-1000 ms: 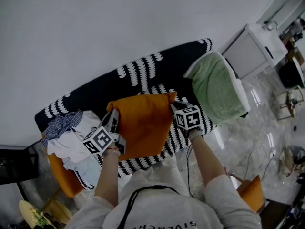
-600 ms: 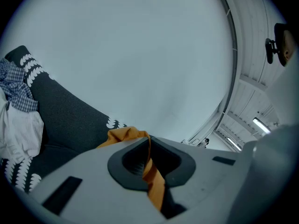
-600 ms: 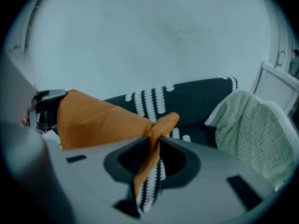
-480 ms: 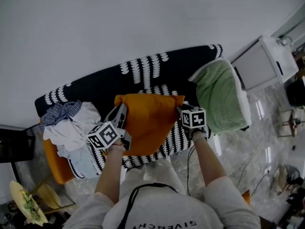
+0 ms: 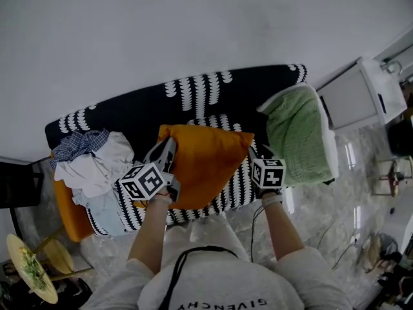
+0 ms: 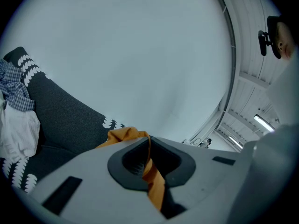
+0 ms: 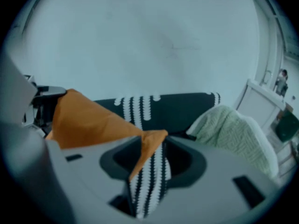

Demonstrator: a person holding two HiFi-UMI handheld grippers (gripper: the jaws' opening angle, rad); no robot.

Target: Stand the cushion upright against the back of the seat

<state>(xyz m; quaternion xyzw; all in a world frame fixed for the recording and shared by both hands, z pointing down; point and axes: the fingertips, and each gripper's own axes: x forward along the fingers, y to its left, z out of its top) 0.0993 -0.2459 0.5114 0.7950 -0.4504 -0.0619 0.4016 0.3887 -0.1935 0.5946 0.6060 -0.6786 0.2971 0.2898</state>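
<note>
An orange cushion [image 5: 205,161] lies tilted on the black-and-white patterned sofa seat [image 5: 240,181], its far edge near the backrest [image 5: 213,99]. My left gripper [image 5: 168,150] is shut on the cushion's left corner [image 6: 122,134], with orange cloth pinched between the pads [image 6: 148,168]. My right gripper [image 5: 253,152] sits at the cushion's right corner. Its jaws have just been opening. The orange corner [image 7: 150,141] still lies loosely between them, and striped seat cloth shows through the gap [image 7: 150,181].
A green knitted blanket [image 5: 298,134] drapes over the sofa's right end. A heap of clothes [image 5: 90,168] covers the left end. A white cabinet [image 5: 353,94] stands on the glossy floor to the right. Behind the sofa is a plain wall.
The right gripper's jaws have come apart at the cushion's right corner and it has drawn back slightly toward me. The left gripper keeps its hold on the left corner.
</note>
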